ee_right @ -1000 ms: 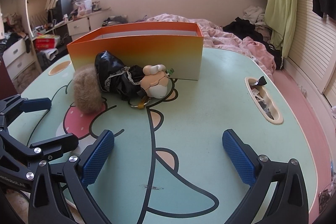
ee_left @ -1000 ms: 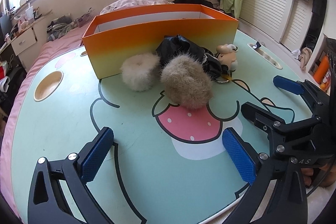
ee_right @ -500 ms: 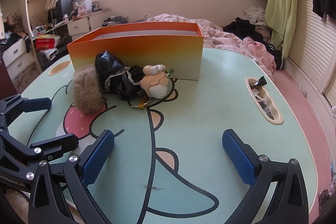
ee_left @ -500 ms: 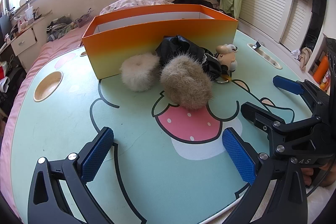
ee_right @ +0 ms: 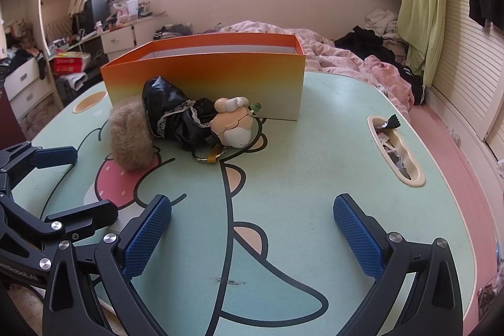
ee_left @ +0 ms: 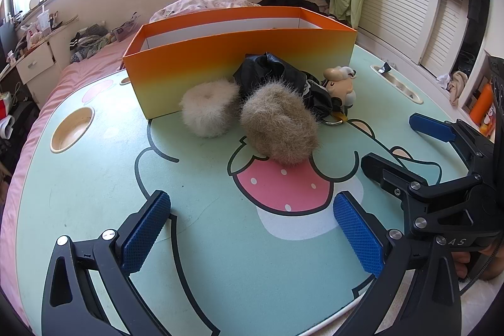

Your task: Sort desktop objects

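Nothing has moved to speak of over the last second: both tools sit where they were, and the pile of things on the table lies undisturbed, so I judge the sorting has not begun.

The left gripper (ee_left: 252, 230) hangs low over the round table with its pale green cartoon print (ee_left: 94, 178), its blue-padded jaws spread wide and empty. The right gripper (ee_right: 252, 233) is likewise wide open, with nothing between its pads.

Everything to be sorted lies against the near wall of the long orange-to-yellow cardboard box (ee_left: 226, 65). A cream-white fluffy pompom (ee_left: 209, 107) touches that wall towards the box's left end. A brownish-tan fluffy pompom (ee_left: 280, 128) sits just in front of the box's middle, beside the cream one and nearest the left gripper. Behind it, touching the box wall, lies a small doll in a shiny black dress with lace trim (ee_right: 186, 118), its pale head pointing towards the box's right end, a metal key ring (ee_right: 208, 156) at its neck.

From both views the box's rim hides its floor, so I cannot tell whether anything is in it. The cream pompom is out of sight in the right view, behind the tan one. A small green thing by the doll's head is too small to make out.
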{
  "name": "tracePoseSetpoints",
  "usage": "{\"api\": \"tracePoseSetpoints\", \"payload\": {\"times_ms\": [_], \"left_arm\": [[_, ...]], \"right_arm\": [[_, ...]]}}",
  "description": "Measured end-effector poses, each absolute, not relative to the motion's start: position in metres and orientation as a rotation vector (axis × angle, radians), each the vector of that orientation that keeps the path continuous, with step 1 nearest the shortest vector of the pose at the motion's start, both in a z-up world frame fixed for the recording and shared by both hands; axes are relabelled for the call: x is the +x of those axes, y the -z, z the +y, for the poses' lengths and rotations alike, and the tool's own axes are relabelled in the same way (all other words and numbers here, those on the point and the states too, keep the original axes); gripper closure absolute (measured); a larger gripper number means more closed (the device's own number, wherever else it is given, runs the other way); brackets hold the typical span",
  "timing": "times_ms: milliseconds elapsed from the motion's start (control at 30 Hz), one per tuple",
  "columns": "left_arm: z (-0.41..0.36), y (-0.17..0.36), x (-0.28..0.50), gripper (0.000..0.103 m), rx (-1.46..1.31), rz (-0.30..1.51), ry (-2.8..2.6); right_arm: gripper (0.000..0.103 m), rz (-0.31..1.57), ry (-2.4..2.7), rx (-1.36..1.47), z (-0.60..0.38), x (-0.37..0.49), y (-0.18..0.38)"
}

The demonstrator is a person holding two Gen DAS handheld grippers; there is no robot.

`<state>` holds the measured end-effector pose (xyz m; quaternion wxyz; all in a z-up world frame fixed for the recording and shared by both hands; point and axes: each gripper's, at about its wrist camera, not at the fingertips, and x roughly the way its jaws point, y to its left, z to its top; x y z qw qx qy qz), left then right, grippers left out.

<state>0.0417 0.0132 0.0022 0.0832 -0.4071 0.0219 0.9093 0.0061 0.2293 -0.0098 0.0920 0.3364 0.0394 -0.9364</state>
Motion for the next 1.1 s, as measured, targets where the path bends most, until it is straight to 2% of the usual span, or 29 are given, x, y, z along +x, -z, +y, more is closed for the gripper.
{"api": "tracePoseSetpoints", "payload": {"times_ms": [1100], "left_arm": [[0.0131,-0.0035,0.0447,0.0,-1.211,0.082,-2.697]], "right_arm": [[0.0,0.121,2.773,0.992,0.2281,0.007,0.0107]]}}
